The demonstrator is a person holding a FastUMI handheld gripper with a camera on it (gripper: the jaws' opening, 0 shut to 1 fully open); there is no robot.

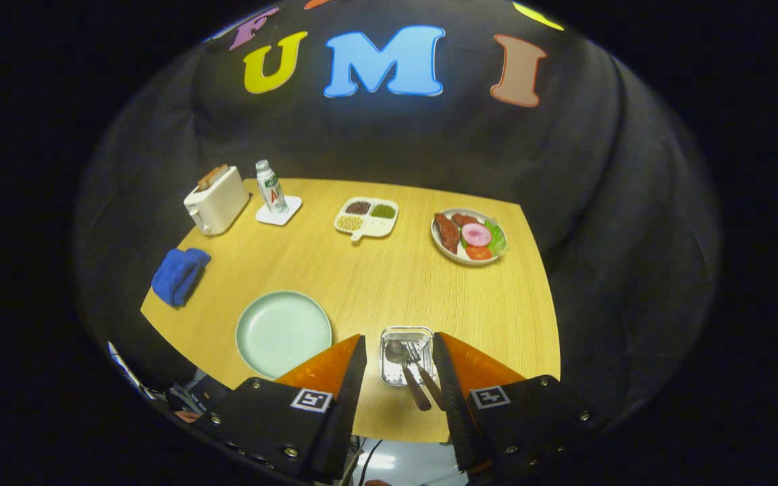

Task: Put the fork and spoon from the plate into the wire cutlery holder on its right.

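Gaping gripper [399,364], wire holder [407,356] w/ spoon [404,368], fork [423,372]

Light falls from above onto the pale wooden tabletop [375,283], bright and warm at its middle, dimming toward the booth's dark cloth walls. Shadows under the objects are short and soft. The shiny wire cutlery holder [407,354] glints. Fisheye distortion bows the table's edges; focus is sharp centrally, softer toward the lower rim.

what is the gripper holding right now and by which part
Nothing. The gripper is open; the wire cutlery holder shows in the gap, untouched, with the spoon and fork already in it.
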